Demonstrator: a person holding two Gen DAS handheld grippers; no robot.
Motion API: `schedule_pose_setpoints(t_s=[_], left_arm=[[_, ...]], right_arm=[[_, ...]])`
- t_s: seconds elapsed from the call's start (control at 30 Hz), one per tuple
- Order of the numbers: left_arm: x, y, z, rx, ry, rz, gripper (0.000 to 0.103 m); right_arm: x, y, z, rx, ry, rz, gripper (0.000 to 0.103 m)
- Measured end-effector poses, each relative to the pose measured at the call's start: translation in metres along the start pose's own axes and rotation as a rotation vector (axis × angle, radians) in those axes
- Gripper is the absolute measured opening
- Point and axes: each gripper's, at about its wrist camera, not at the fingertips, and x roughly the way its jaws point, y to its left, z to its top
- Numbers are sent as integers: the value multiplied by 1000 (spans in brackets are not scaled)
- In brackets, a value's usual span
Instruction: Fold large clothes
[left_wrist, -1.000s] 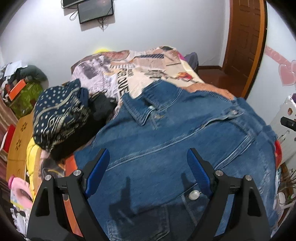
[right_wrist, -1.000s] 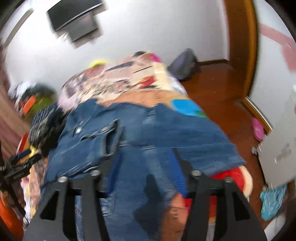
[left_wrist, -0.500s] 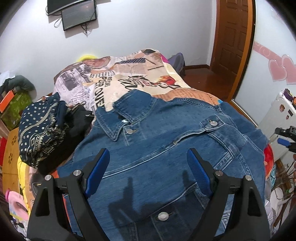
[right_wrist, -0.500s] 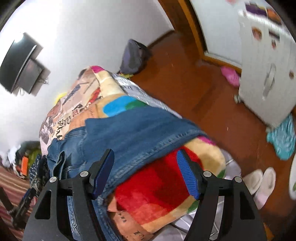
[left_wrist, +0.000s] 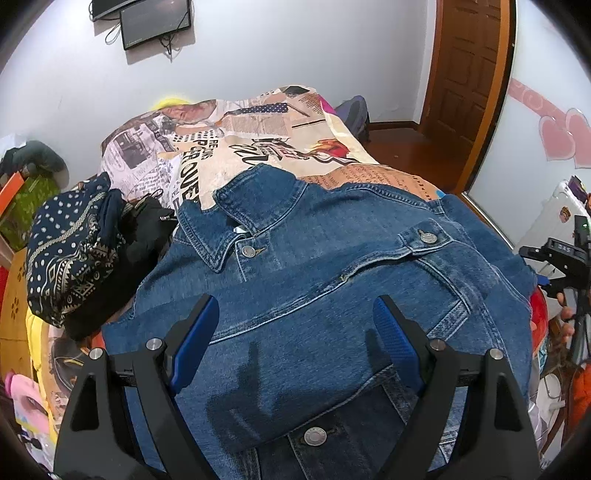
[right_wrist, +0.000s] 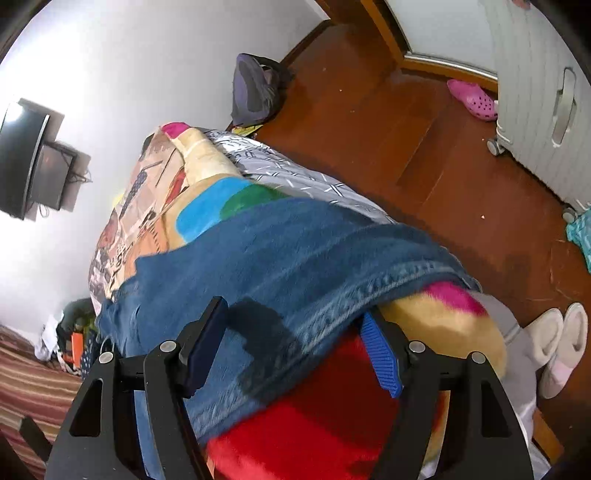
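A blue denim jacket lies front up on the bed, collar toward the far wall, its lower part folded up over the chest. My left gripper is open and empty, hovering above the folded part. In the right wrist view the jacket's right edge hangs over a colourful blanket at the bed's side. My right gripper is open and empty, just over that hem edge. The right gripper also shows at the far right of the left wrist view.
A pile of dark patterned clothes sits left of the jacket. A newspaper-print bedspread covers the far bed. Wooden floor, a pink shoe, white slippers, a grey bag and a white cabinet lie right of the bed.
The left gripper has pulled back and up, showing more of the jacket. The right gripper swung right and down to the jacket's edge at the bed's side. Both stayed open.
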Motion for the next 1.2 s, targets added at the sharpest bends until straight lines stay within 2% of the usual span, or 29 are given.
schedule_pose_setpoints(t_s=[0.07,0.13,0.2,0.23,0.3,0.37,0.5,0.6,0.77,0.9,1.0,1.2], left_arm=[[0,2,-1,-9,3,-1,85],[0,4,-2,-15,3,3,85],[-2,7,-3,-19,1,7,85],[-3,8,-4,-20,-1,12,85],[-5,11,-5,-21,-8,21,85],[-8,15,-7,-25,-12,26,85],[-9,23,-10,-37,-13,28,85],[-10,28,-12,-49,-13,21,85],[-14,32,-17,-59,-24,11,85],[-20,37,-21,-56,-33,14,85],[-25,42,-25,-51,-42,21,85],[-30,55,-32,-73,-46,25,85]], right_arm=[[8,-3,5,18,-1,-3,69],[14,-2,10,29,-10,-22,63],[15,1,12,21,-32,-69,49],[15,3,14,18,-36,-87,46],[8,11,13,0,-59,-124,33],[-1,21,13,-41,-90,-141,24],[-37,53,10,-160,-196,-144,20],[-66,92,5,-266,-251,-91,19],[-90,159,-16,-442,-283,2,19],[-91,208,-45,-574,-262,83,19],[-78,231,-62,-645,-226,117,19],[-28,260,-109,-802,-106,93,19]])
